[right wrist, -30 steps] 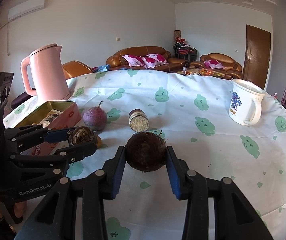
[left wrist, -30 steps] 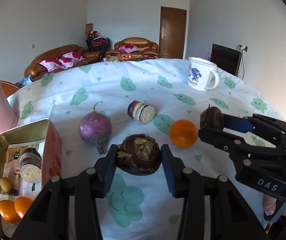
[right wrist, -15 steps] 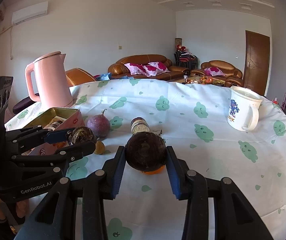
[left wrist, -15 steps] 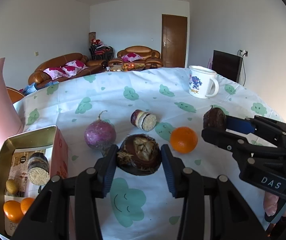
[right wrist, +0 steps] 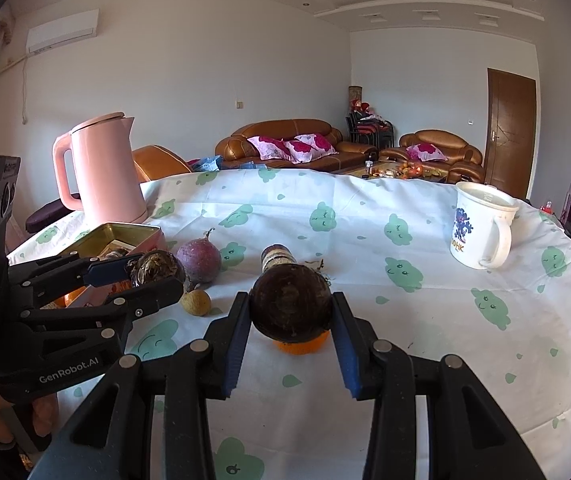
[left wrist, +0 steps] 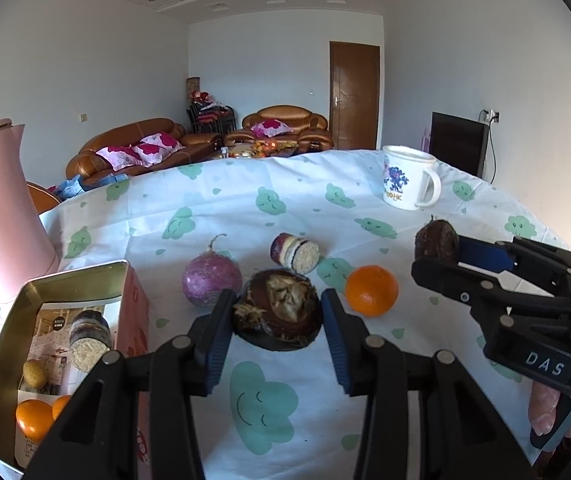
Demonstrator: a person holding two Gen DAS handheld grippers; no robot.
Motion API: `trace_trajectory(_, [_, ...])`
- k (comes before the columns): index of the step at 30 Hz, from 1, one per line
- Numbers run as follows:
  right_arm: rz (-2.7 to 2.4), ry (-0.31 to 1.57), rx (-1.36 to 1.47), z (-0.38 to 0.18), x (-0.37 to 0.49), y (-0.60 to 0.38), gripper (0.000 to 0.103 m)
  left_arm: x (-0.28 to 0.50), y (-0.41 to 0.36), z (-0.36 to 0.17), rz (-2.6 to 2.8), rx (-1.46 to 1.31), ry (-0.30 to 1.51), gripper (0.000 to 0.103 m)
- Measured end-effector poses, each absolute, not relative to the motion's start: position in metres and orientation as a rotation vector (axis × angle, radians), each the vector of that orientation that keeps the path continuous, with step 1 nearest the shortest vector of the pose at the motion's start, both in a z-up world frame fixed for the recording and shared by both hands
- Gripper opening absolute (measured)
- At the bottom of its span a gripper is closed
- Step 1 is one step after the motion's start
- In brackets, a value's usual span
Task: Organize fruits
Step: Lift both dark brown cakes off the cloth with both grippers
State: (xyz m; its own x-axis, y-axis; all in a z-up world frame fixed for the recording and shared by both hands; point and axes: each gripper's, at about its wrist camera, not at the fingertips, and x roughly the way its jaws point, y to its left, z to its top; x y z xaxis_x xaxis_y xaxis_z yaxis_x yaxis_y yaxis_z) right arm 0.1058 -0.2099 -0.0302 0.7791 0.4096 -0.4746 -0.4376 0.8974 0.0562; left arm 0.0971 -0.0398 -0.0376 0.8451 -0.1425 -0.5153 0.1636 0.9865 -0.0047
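My left gripper [left wrist: 276, 320] is shut on a dark brown taro root [left wrist: 277, 314], held above the tablecloth; the same gripper [right wrist: 141, 280] shows at the left of the right wrist view. My right gripper [right wrist: 291, 312] is shut on a second round brown taro [right wrist: 291, 306], also seen in the left wrist view as taro [left wrist: 436, 240]. On the cloth lie an orange [left wrist: 371, 290], a purple turnip [left wrist: 211, 282], a cut cylinder piece [left wrist: 295, 246] and a small yellowish fruit [right wrist: 195, 302]. The gold tin [left wrist: 9, 344] at the left holds two oranges, a small fruit and a cut piece.
A pink kettle [right wrist: 101, 168] stands behind the tin at the table's left. A white mug [right wrist: 481, 226] stands at the far right. The table wears a white cloth [left wrist: 285, 200] with green cloud prints. Sofas and a door lie beyond. A hand [left wrist: 543, 408] grips the right tool.
Both views have tilted upward a little, so the table objects sit lower in frame. Both grippers stay shut on their taros; the orange now shows beneath the right one.
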Motion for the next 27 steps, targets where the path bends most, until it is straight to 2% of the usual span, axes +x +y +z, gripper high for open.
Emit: trace_trajectory(27, [0.464,0.415,-0.051,-0.023,0.092,-0.215,0.042,0.083,-0.036,-0.030,-0.143,0.024,0.454,0.045])
